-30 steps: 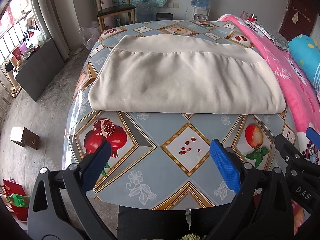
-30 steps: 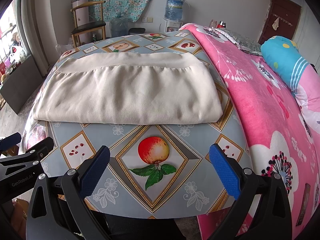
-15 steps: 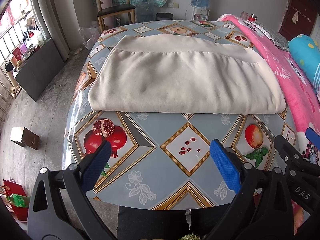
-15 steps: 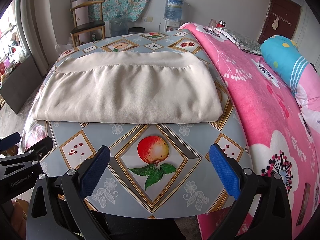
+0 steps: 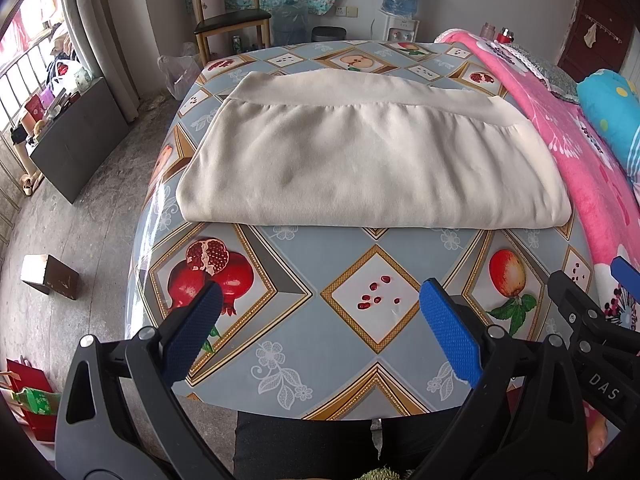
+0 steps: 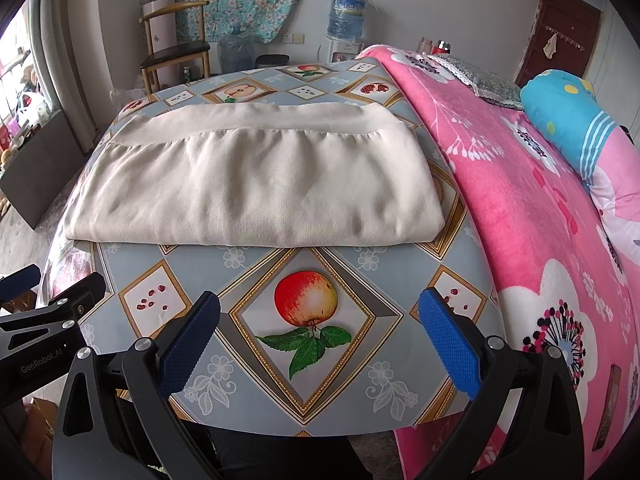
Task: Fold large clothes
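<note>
A cream garment (image 5: 368, 160) (image 6: 256, 180) lies folded into a wide flat rectangle on the table (image 5: 340, 344) (image 6: 400, 344), its ribbed band along the far side. My left gripper (image 5: 320, 312) hovers open over the near table edge, well short of the garment's front fold, with nothing between its blue pads. Beside it on the right, my right gripper (image 6: 320, 320) is open too, above the apple picture and short of the fold. Each gripper shows at the edge of the other's view.
The table carries a fruit-patterned oilcloth. A pink flowered blanket (image 6: 540, 220) on a bed borders its right side, with a blue pillow (image 6: 572, 116) behind. A wooden chair (image 5: 228, 20), water bottles and a dispenser (image 6: 346, 20) stand beyond. A small box (image 5: 48, 276) sits on the floor at left.
</note>
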Demonstrator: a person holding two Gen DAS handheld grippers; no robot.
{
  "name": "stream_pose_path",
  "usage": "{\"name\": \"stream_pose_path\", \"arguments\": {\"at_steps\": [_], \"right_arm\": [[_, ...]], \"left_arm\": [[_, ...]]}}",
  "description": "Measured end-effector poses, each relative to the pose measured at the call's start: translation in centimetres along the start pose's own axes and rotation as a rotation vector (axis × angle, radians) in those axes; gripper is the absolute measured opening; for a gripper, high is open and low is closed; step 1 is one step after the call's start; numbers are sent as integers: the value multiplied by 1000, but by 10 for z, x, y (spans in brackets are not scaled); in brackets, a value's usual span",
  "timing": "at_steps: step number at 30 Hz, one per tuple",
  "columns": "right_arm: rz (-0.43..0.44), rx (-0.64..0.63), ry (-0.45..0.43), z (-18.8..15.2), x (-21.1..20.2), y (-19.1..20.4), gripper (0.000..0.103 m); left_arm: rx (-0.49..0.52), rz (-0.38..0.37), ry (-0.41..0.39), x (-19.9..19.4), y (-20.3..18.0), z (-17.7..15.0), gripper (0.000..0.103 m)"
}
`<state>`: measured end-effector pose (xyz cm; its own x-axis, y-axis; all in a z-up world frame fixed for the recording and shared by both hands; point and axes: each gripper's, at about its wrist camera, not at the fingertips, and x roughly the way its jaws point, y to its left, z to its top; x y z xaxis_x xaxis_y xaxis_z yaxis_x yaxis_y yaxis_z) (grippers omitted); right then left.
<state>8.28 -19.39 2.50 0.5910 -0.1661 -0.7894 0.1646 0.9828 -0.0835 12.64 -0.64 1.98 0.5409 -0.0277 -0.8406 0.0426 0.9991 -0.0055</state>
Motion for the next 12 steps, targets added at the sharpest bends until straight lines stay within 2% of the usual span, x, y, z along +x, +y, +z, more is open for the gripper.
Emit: {"name": "stream_pose_path", "arguments": {"at_steps": [12], "right_arm": [[-1,1,1,-1,0,0,97]], "left_arm": [[-2,-2,2,0,1,0,95]]}}
